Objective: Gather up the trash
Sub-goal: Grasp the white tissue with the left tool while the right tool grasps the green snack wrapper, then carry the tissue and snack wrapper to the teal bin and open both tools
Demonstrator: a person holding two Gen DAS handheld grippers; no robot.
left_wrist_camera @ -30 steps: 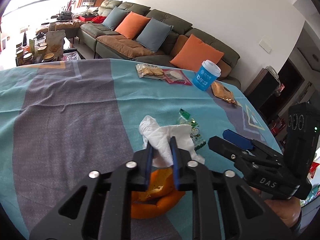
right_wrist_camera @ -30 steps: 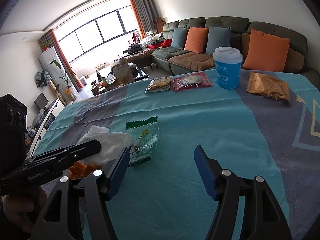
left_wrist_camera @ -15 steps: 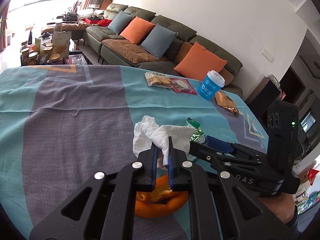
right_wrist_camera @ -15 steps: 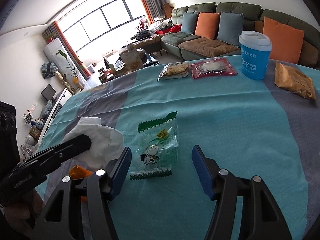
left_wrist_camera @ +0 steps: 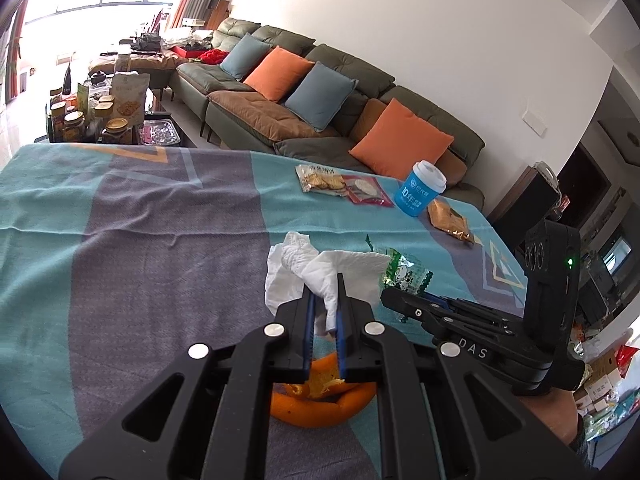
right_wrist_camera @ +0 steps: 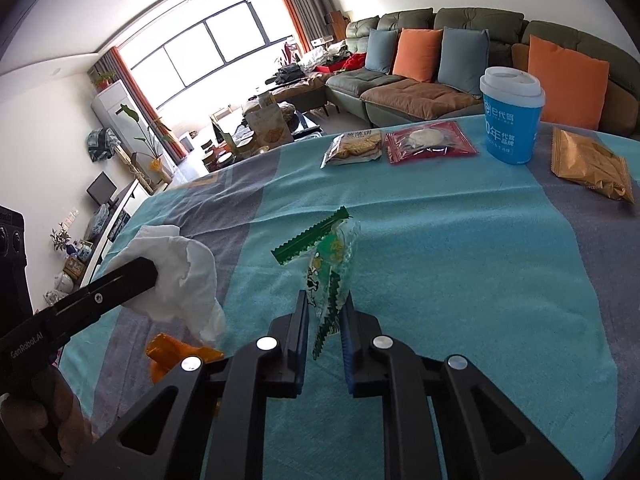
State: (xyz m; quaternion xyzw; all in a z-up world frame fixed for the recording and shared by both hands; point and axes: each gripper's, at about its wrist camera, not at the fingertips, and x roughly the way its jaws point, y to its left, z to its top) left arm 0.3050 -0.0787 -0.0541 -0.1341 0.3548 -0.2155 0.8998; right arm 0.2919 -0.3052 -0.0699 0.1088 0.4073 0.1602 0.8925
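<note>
Got 2 bits so far: my left claw (left_wrist_camera: 323,304) is clamped on the tissue (left_wrist_camera: 316,276), my right claw (right_wrist_camera: 323,318) just closed onto the green wrapper (right_wrist_camera: 330,264). Orange peel (left_wrist_camera: 320,404) still sits on the worktop (right_wrist_camera: 460,248), no bin visible.

Both wrist cameras look close, downward, across the same tablecloth (left_wrist_camera: 120,240).

Around the orange peel (left_wrist_camera: 320,404) the worktop (left_wrist_camera: 140,248) lies bare to the left and ahead. Well beyond the orange peel, a blue cup (right_wrist_camera: 512,120) and snack packets (right_wrist_camera: 400,144) crowd the far edge.
</note>
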